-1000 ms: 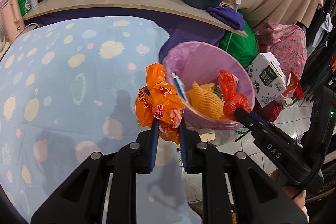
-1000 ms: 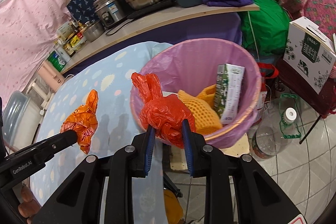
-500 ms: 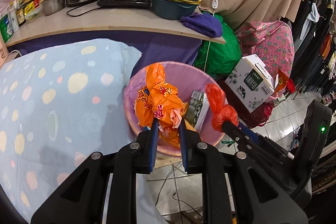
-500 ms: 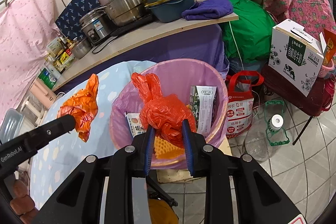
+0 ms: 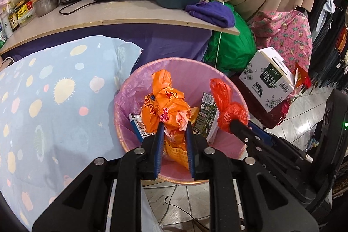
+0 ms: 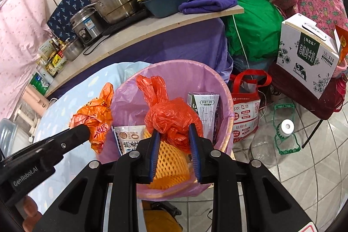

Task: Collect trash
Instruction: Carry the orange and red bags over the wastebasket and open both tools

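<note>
Both crumpled bags, orange and red, now hang over the bin.

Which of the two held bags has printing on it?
The orange bag in the left gripper; the red bag is plain.

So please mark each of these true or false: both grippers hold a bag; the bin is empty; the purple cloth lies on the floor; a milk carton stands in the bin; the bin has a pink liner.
1. Both grippers hold a bag. True: the left gripper grips the orange bag, the right gripper the red bag.
2. The bin is empty. False: it already holds trash.
3. The purple cloth lies on the floor. False: it lies on the counter.
4. A milk carton stands in the bin. True.
5. The bin has a pink liner. True.
</note>
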Tool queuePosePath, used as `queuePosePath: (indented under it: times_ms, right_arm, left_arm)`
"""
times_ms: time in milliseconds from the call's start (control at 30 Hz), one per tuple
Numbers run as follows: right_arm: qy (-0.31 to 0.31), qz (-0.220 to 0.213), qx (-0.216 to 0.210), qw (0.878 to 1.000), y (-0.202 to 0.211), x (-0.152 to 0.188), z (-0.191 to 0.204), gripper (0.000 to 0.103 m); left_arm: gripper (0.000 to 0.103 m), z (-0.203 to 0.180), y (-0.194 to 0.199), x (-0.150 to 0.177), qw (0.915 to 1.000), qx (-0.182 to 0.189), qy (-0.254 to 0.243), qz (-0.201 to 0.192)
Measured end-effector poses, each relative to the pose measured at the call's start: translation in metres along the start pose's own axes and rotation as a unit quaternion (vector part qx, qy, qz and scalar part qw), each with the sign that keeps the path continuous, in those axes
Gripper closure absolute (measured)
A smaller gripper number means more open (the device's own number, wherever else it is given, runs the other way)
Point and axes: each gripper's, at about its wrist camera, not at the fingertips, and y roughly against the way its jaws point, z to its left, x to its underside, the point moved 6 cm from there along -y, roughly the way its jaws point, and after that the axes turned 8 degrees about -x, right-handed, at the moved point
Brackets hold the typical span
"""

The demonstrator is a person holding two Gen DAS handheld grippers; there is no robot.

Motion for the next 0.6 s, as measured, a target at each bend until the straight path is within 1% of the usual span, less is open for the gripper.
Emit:
queuePosePath:
  times_ms: [167, 233, 267, 300, 333, 367, 400, 433, 467, 500, 600]
  right_arm:
    - [0.005, 0.012, 0.009, 1.0, -0.013, 0.001, -0.003, 0.077]
    - [0.009, 0.015, 0.013, 1.0, -0.017, 0.001, -0.003, 0.074]
    - [0.012, 0.016, 0.017, 1.0, -0.019, 0.001, -0.004, 0.074]
    - [0.013, 0.014, 0.023, 1.0, -0.02, 0.001, -0.005, 0.069]
    - [0.013, 0.013, 0.026, 0.999, -0.021, 0.001, -0.005, 0.062]
    - [0.012, 0.009, 0.031, 0.999, -0.02, 0.001, -0.006, 0.061]
    - [0.009, 0.005, 0.034, 0.999, -0.019, 0.0, -0.007, 0.059]
    - [0.006, 0.002, 0.034, 0.999, -0.017, 0.0, -0.008, 0.056]
    - [0.004, 0.001, 0.035, 0.999, -0.016, 0.0, -0.01, 0.054]
    - [0.004, -0.001, 0.035, 0.999, -0.014, -0.001, -0.01, 0.051]
    - [0.011, -0.004, 0.034, 0.999, -0.01, 0.0, -0.008, 0.049]
  left_arm:
    - [0.084, -0.006, -0.017, 0.002, 0.9997, -0.012, -0.02, 0.007]
    - [0.083, -0.008, -0.022, 0.003, 0.9996, -0.01, -0.024, 0.007]
    - [0.079, -0.009, -0.024, 0.003, 0.9996, -0.011, -0.024, 0.007]
    - [0.075, -0.009, -0.027, 0.003, 0.9996, -0.013, -0.024, 0.007]
    - [0.061, -0.009, -0.028, 0.003, 0.9995, -0.019, -0.024, 0.007]
    - [0.054, -0.007, -0.028, 0.003, 0.9994, -0.03, -0.02, 0.005]
    - [0.051, -0.005, -0.027, 0.003, 0.9994, -0.032, -0.015, 0.002]
    - [0.045, -0.003, -0.027, 0.002, 0.9993, -0.034, -0.013, 0.002]
    - [0.041, 0.0, -0.026, 0.003, 0.9993, -0.036, -0.009, 0.002]
    - [0.041, 0.002, -0.025, 0.003, 0.9994, -0.035, -0.007, 0.001]
    - [0.041, 0.004, -0.021, 0.005, 0.9992, -0.04, -0.008, -0.002]
